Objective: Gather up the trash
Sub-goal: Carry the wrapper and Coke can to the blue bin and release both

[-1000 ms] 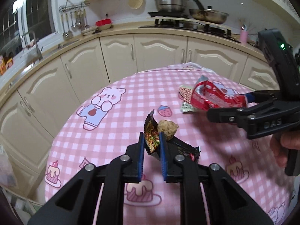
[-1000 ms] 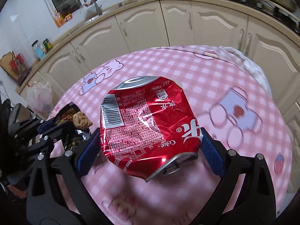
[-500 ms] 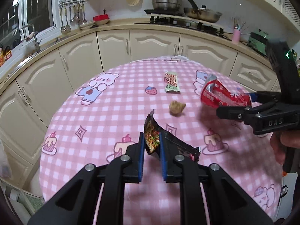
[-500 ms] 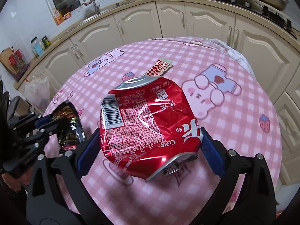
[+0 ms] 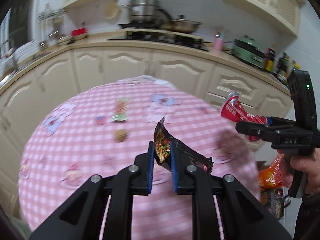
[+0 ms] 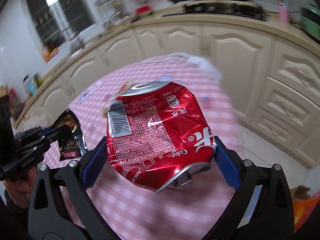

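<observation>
My left gripper (image 5: 161,151) is shut on a black snack wrapper (image 5: 181,152), held above the pink checked tablecloth (image 5: 80,152). My right gripper (image 6: 160,140) is shut on a crushed red cola can (image 6: 158,128), its blue pads pressed on both sides. In the left wrist view the crushed red cola can (image 5: 238,112) hangs past the table's right edge. The right wrist view shows the black snack wrapper (image 6: 70,134) at the left. On the table lie a red-and-green wrapper (image 5: 121,110) and a brown crumpled lump (image 5: 120,135).
Cream kitchen cabinets (image 5: 128,66) curve behind the round table, with a hob and pots (image 5: 160,22) on the counter. An orange bag (image 5: 270,176) sits low at the right beside the table, below the hand on the right gripper.
Both grippers have pulled back from the table and swung right, each keeping its trash. The brown lump and the red-and-green wrapper now lie farther off. The can now hangs beyond the table edge.
</observation>
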